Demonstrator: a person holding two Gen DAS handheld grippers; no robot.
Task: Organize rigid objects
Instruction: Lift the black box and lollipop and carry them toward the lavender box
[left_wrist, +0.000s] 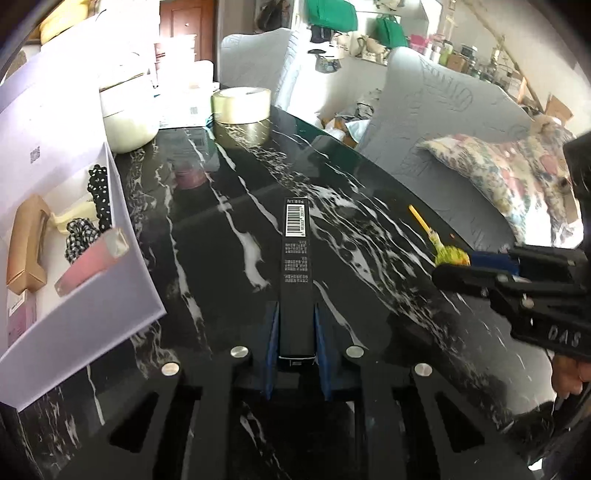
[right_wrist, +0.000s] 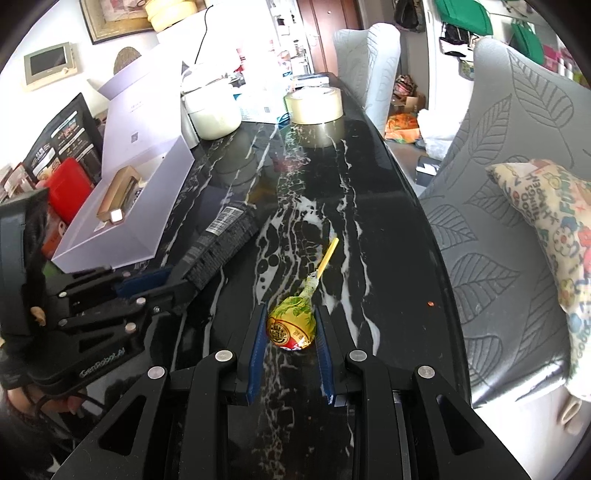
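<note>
My left gripper (left_wrist: 295, 314) is shut on a long black carton with a barcode (left_wrist: 295, 254), held just over the black marble table (left_wrist: 229, 177); it also shows in the right wrist view (right_wrist: 218, 243). My right gripper (right_wrist: 291, 314) is closed on the yellow wrapped head of a lollipop (right_wrist: 291, 326) whose yellow stick points away along the table; it also shows in the left wrist view (left_wrist: 448, 254), at the right gripper's tips (left_wrist: 454, 266). A white open box (left_wrist: 122, 236) at the left holds a gold carton (left_wrist: 27, 243), a pink carton (left_wrist: 92, 260) and hair ties.
A tape roll (left_wrist: 242, 105) and a white lidded pot (left_wrist: 125, 118) stand at the table's far end. Grey chairs (right_wrist: 498, 206) with a patterned cushion (right_wrist: 546, 229) line the right edge. The white box also shows at left in the right wrist view (right_wrist: 147, 199).
</note>
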